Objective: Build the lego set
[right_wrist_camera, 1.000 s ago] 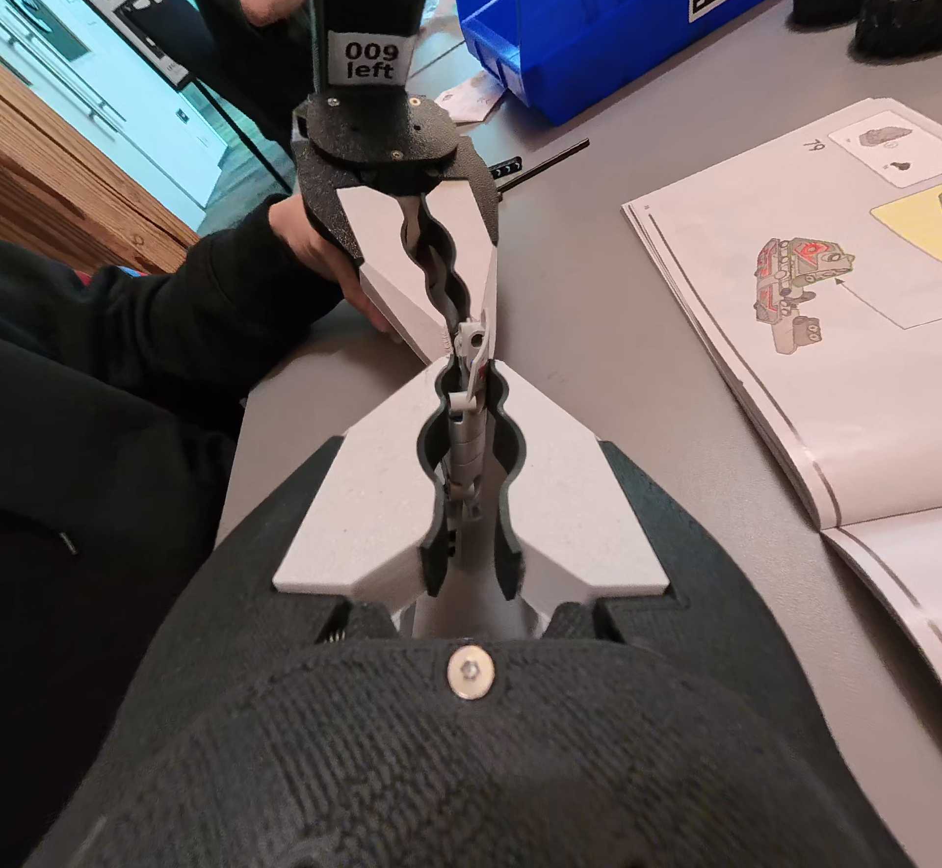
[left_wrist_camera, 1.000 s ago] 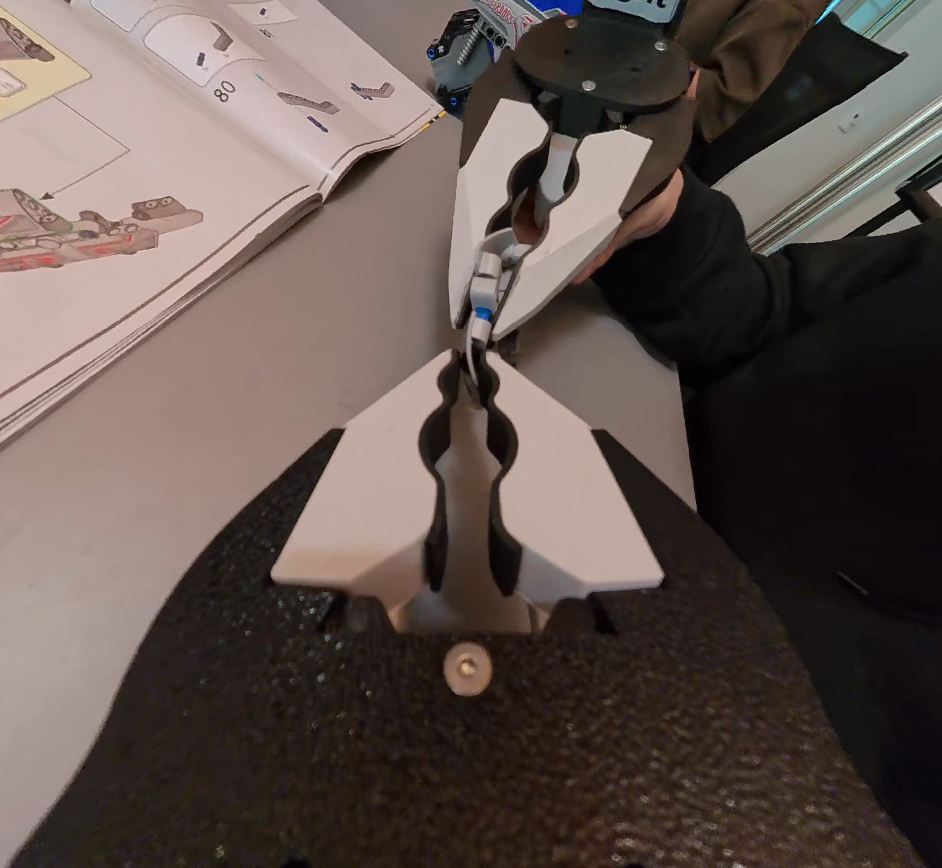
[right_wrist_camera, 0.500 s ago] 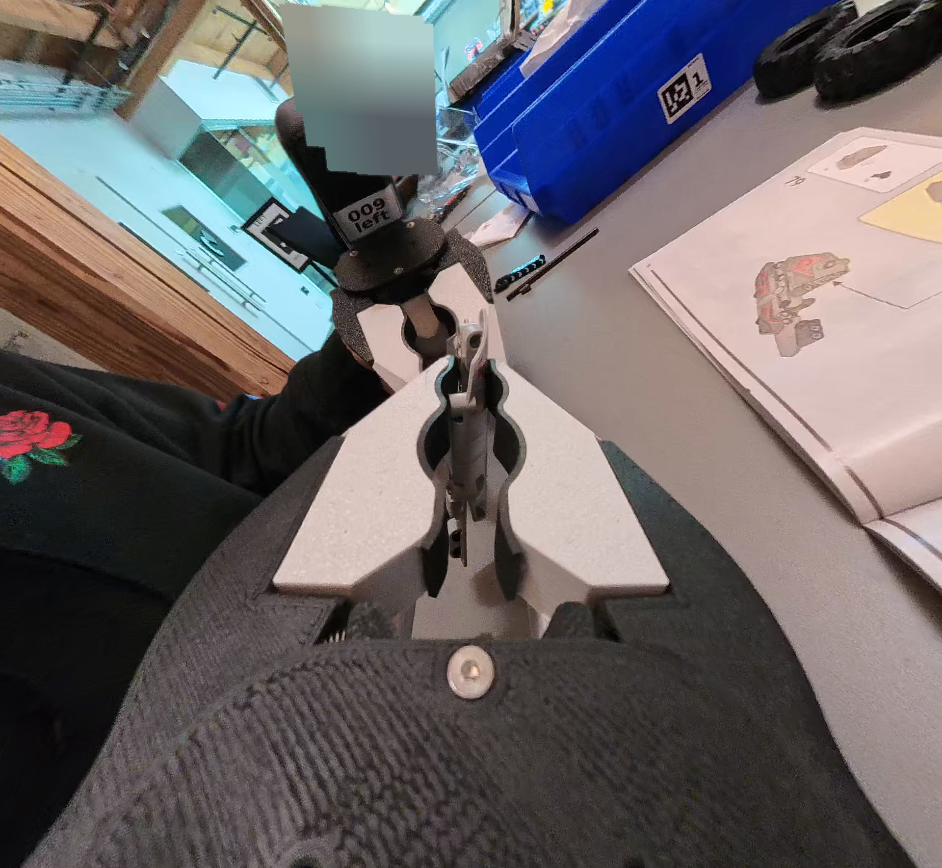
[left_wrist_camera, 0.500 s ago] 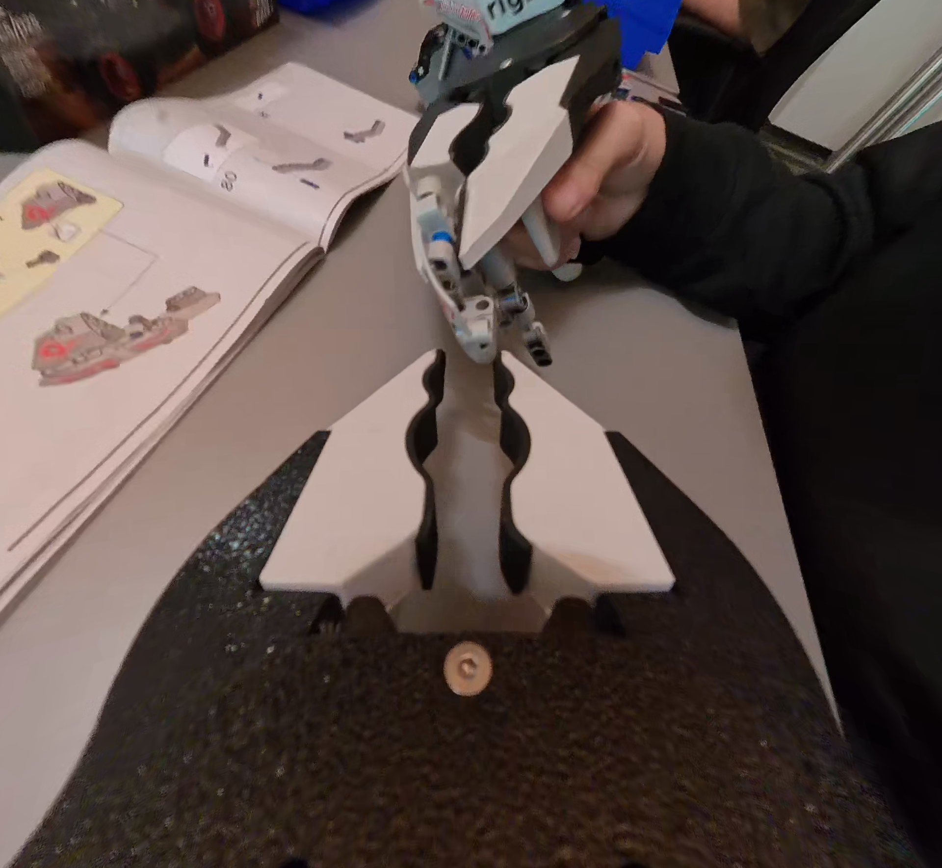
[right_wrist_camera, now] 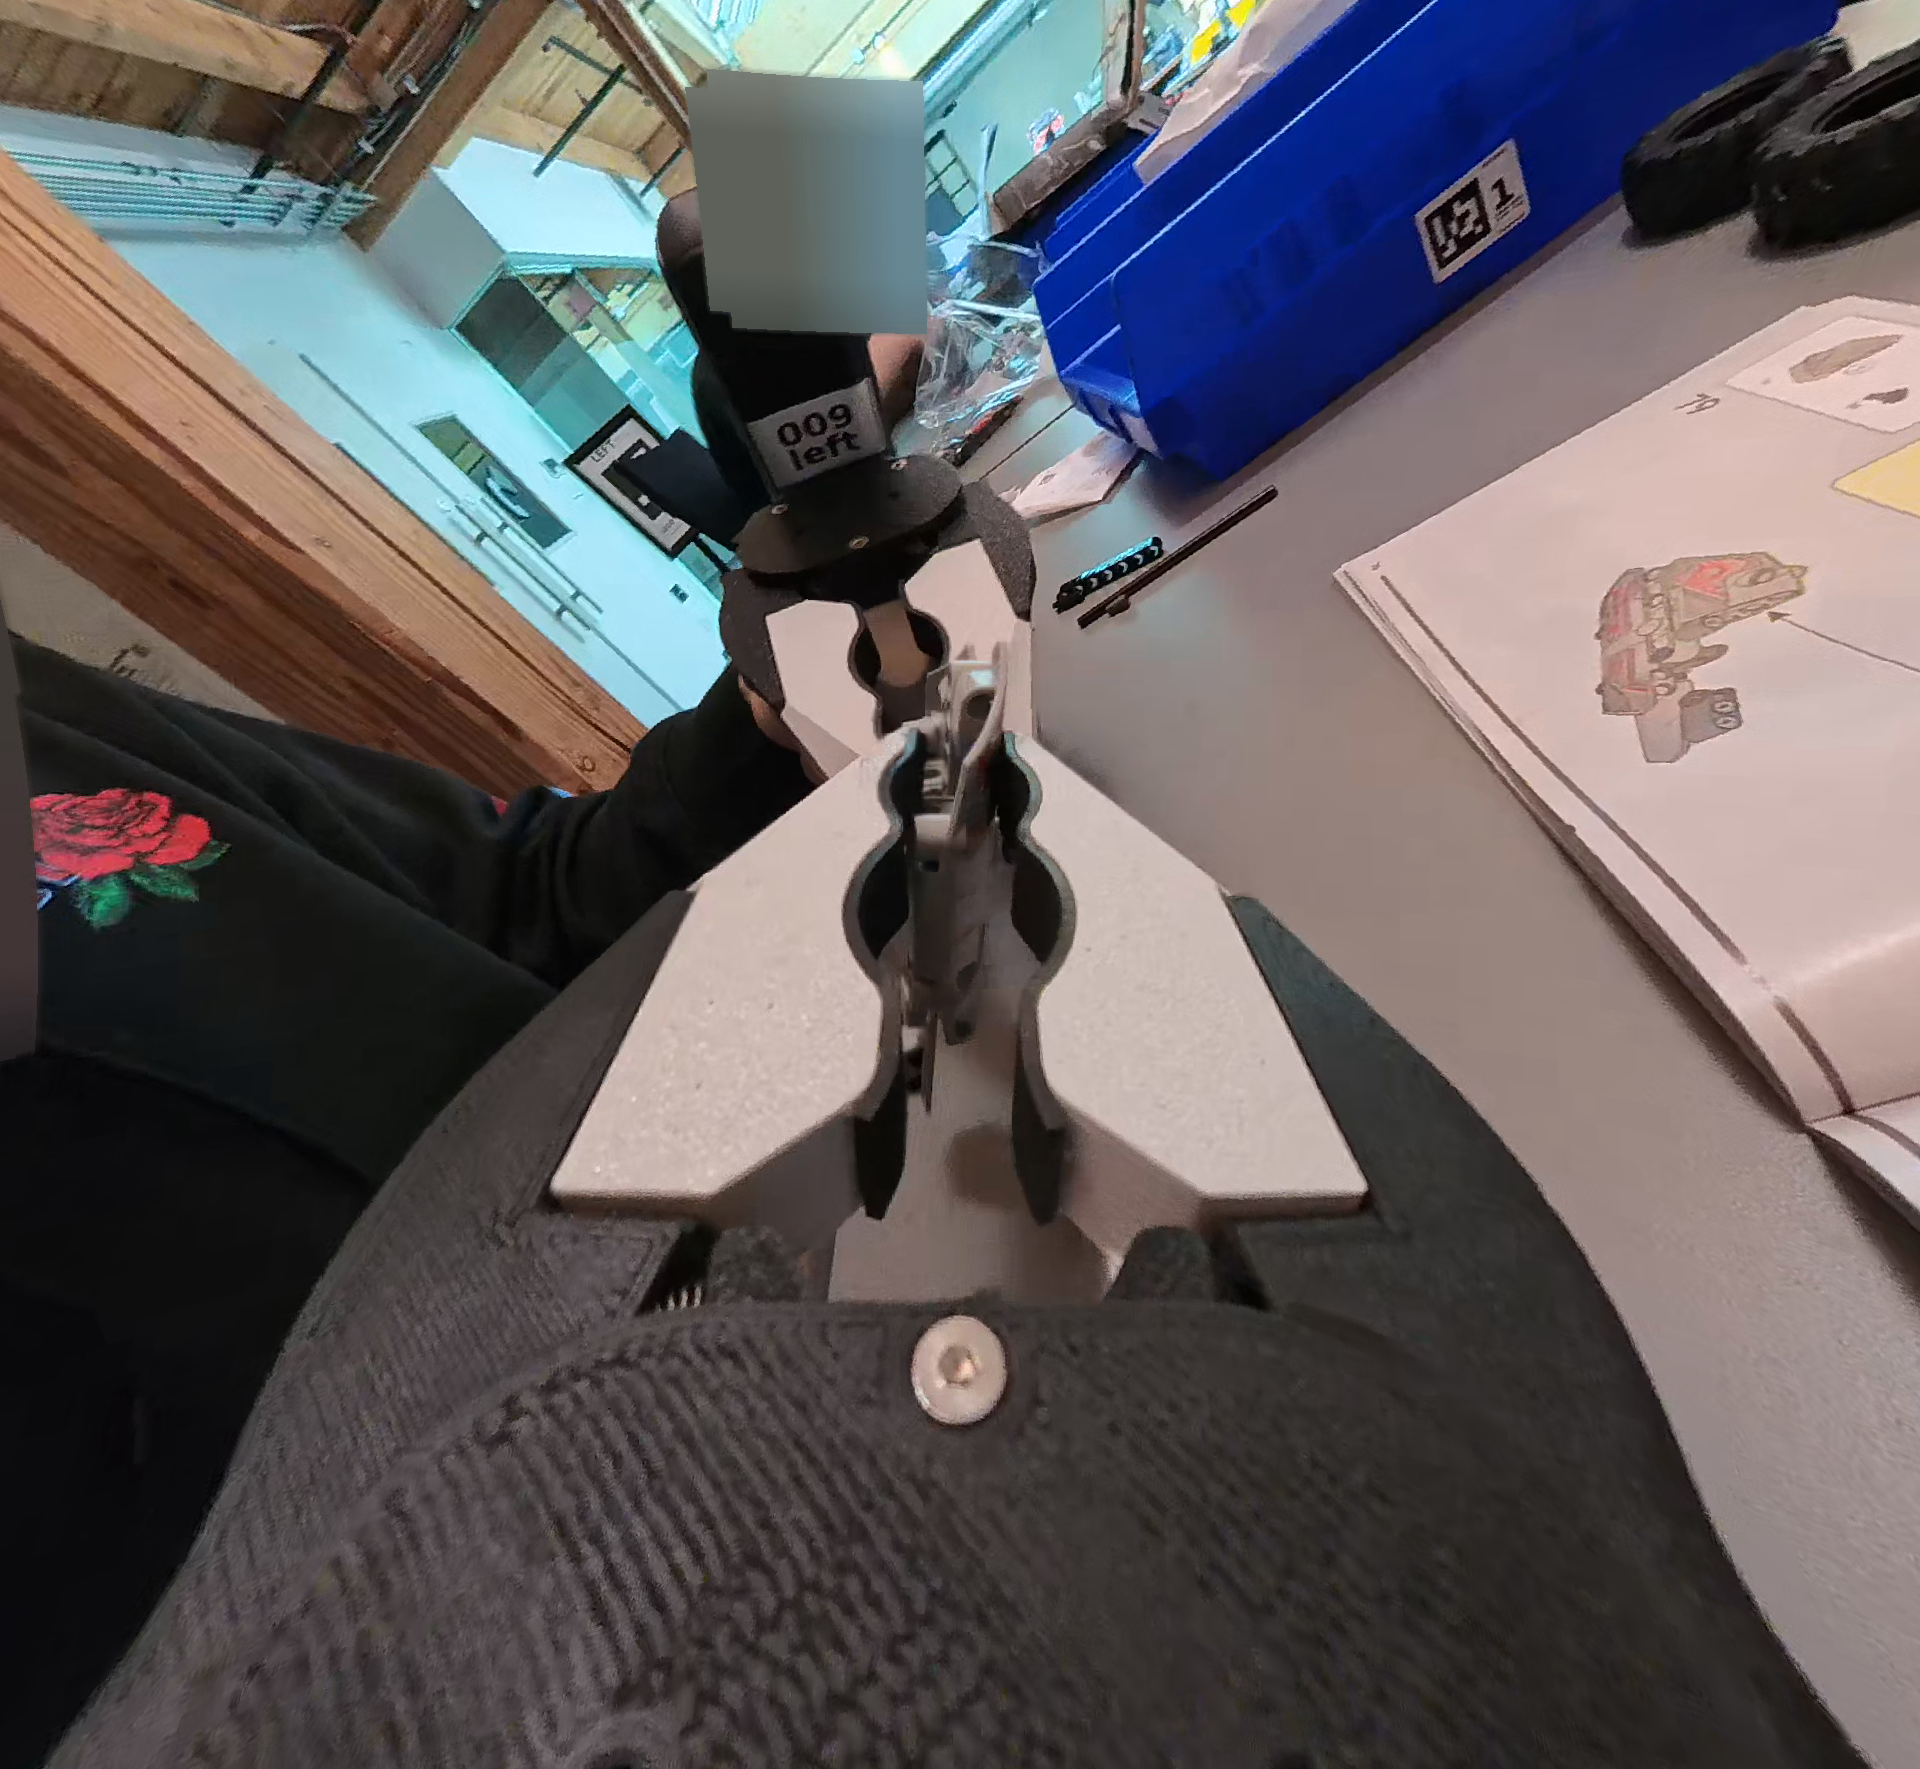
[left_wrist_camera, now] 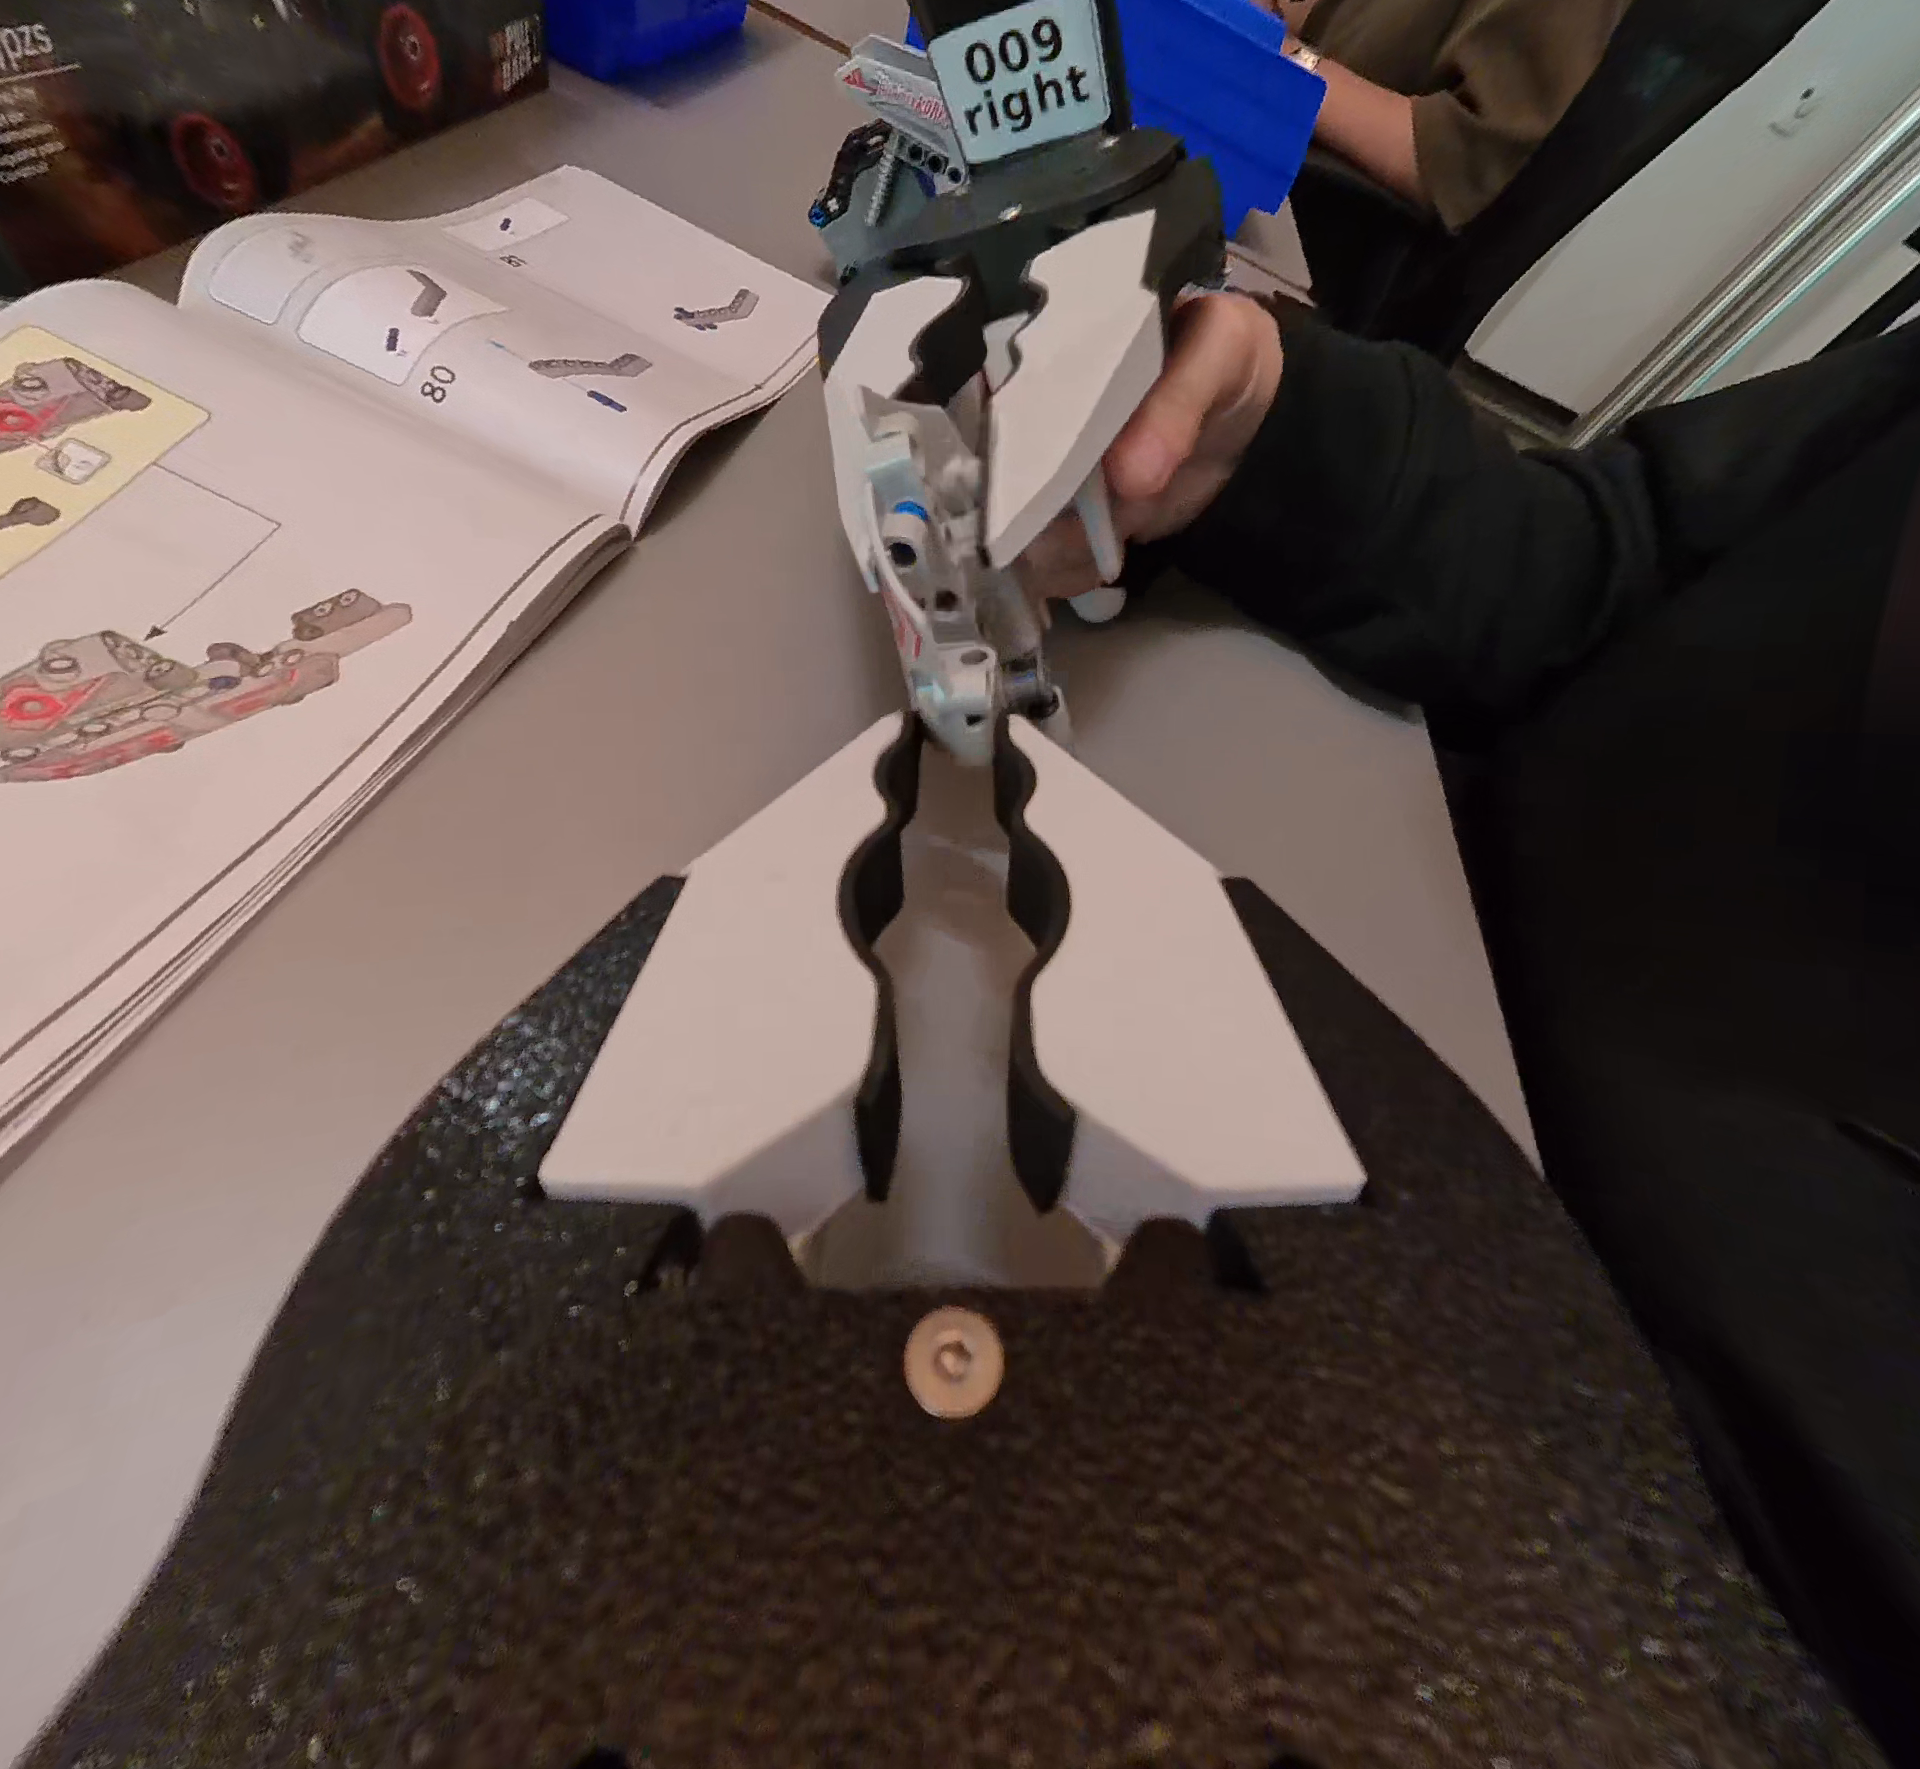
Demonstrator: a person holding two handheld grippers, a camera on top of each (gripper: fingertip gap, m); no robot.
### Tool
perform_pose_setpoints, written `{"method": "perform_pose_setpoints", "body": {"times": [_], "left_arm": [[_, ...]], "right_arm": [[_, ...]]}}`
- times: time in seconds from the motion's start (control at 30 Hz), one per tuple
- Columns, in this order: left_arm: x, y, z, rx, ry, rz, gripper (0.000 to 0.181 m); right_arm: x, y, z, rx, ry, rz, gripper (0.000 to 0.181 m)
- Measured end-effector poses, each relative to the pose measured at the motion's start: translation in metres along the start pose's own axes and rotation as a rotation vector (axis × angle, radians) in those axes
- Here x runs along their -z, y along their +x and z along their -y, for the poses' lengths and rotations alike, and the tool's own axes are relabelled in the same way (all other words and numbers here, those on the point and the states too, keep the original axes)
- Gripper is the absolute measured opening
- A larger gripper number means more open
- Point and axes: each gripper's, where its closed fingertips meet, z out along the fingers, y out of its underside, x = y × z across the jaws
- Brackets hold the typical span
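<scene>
The right gripper (right_wrist_camera: 956,753) is clamped on a grey Lego assembly (left_wrist_camera: 935,597), held above the grey table (left_wrist_camera: 727,680). The left gripper (left_wrist_camera: 956,743), jaws narrowly parted and empty, faces its lower end; the instruction booklet (left_wrist_camera: 312,493) lies left.

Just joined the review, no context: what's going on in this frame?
A person with a handheld gripper in each hand is building a lego set at a grey table. The right gripper is shut on a small grey lego piece, held above the table. The left gripper is open, its tips right at the piece's lower end. An open instruction booklet lies beside them.
</scene>
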Motion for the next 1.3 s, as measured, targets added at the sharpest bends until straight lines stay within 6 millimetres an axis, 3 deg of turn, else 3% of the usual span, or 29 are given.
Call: {"method": "perform_pose_setpoints", "body": {"times": [0.33,0.4,0.5,0.77,1.03,1.17,1.3], "left_arm": [[0.0,-0.002,-0.006,-0.017,-0.038,0.01,0.007],[0.0,-0.003,-0.009,-0.023,-0.062,0.019,0.007],[0.002,-0.002,-0.011,0.004,-0.065,-0.001,0.007],[0.006,-0.009,-0.01,-0.032,-0.062,0.045,0.004],[0.005,-0.011,-0.009,-0.093,-0.067,0.075,0.004],[0.006,-0.016,-0.004,0.058,-0.01,0.067,0.003],[0.007,-0.016,-0.007,0.123,-0.015,0.037,0.003]], "right_arm": [[0.004,0.006,-0.028,0.058,-0.218,-0.062,0.027],[0.002,0.007,-0.034,0.09,-0.262,-0.077,0.016],[0.001,0.009,-0.038,0.176,-0.312,-0.116,0.017],[-0.001,0.013,-0.046,0.028,-0.344,-0.08,0.016],[0.0,0.014,-0.042,-0.098,-0.295,-0.04,0.016],[-0.002,0.018,-0.024,-0.055,-0.188,-0.074,0.014],[-0.003,0.017,-0.026,-0.011,-0.215,-0.082,0.014]]}}
